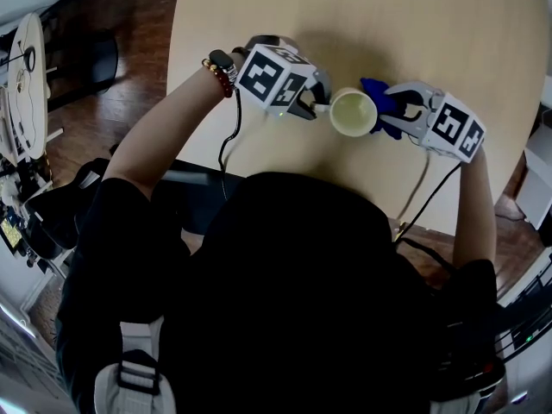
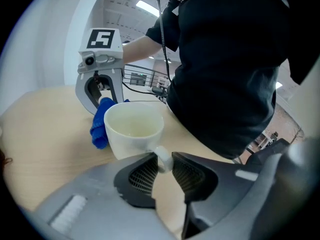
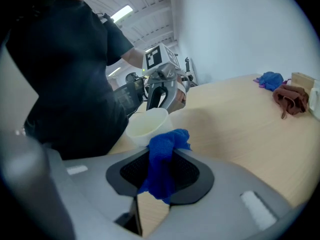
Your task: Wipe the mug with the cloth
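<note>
A cream mug (image 1: 353,112) stands upright on the light wooden table (image 1: 414,24), empty inside. My left gripper (image 1: 312,108) is shut on the mug's handle (image 2: 163,158) from the left. My right gripper (image 1: 398,113) is shut on a blue cloth (image 1: 382,102) and presses it against the mug's right side. From the left gripper view the mug (image 2: 133,127) shows with the cloth (image 2: 101,121) bunched behind it. In the right gripper view the cloth (image 3: 163,161) hangs between the pads and touches the mug (image 3: 147,124).
A second blue cloth (image 3: 270,79) and a brown cloth (image 3: 291,98) lie far off on the table next to a wooden block (image 3: 303,80). The table's near edge (image 1: 379,205) runs just in front of the person's body. Wooden floor (image 1: 112,102) lies to the left.
</note>
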Available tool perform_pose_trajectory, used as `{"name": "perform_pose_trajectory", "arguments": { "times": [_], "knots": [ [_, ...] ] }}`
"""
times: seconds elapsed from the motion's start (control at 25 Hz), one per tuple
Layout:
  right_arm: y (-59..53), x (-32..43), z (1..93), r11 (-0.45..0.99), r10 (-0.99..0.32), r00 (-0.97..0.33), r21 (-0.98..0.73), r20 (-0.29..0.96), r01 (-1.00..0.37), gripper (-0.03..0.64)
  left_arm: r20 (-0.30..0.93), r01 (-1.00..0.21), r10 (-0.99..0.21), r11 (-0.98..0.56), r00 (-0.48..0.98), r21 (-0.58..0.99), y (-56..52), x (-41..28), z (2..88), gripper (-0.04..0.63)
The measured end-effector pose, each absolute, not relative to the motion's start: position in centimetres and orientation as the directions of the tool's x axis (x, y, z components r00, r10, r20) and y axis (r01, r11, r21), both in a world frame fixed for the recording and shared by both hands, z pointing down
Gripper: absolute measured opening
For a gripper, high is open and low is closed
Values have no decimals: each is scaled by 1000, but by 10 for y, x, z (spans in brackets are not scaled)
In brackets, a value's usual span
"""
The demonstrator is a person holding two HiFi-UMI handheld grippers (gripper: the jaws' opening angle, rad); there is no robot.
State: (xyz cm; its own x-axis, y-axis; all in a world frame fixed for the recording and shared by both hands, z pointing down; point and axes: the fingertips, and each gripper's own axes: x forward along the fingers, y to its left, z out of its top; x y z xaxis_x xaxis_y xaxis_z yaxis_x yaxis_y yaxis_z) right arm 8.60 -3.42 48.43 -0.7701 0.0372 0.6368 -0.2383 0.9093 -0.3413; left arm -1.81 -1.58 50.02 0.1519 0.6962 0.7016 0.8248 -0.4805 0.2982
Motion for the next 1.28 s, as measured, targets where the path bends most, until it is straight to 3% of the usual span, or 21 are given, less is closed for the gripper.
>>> {"name": "perform_pose_trajectory", "arguments": {
  "times": [0.24, 0.56, 0.84, 1.16, 1.28],
  "knots": [
    [-29, 92, 496, 881, -30, -771, -348, 636, -322, 115, 703, 711, 593, -680, 393, 176, -18, -7, 502, 83],
    [-96, 101, 447, 783, -180, -859, -458, 478, -419, 115, 674, 436, 278, -897, 684, -72, -31, -2, 502, 72],
    [-106, 80, 460, 735, -135, -882, -551, 452, -395, 114, 646, 364, 236, -929, 726, -70, -36, 0, 503, 66],
    [-81, 65, 505, 727, -37, -843, -564, 537, -392, 112, 635, 373, 247, -925, 733, -72, -47, 14, 503, 67],
    [-75, 65, 507, 691, -14, -861, -618, 509, -376, 110, 641, 380, 240, -921, 729, -88, -50, 20, 503, 67]
  ]
}}
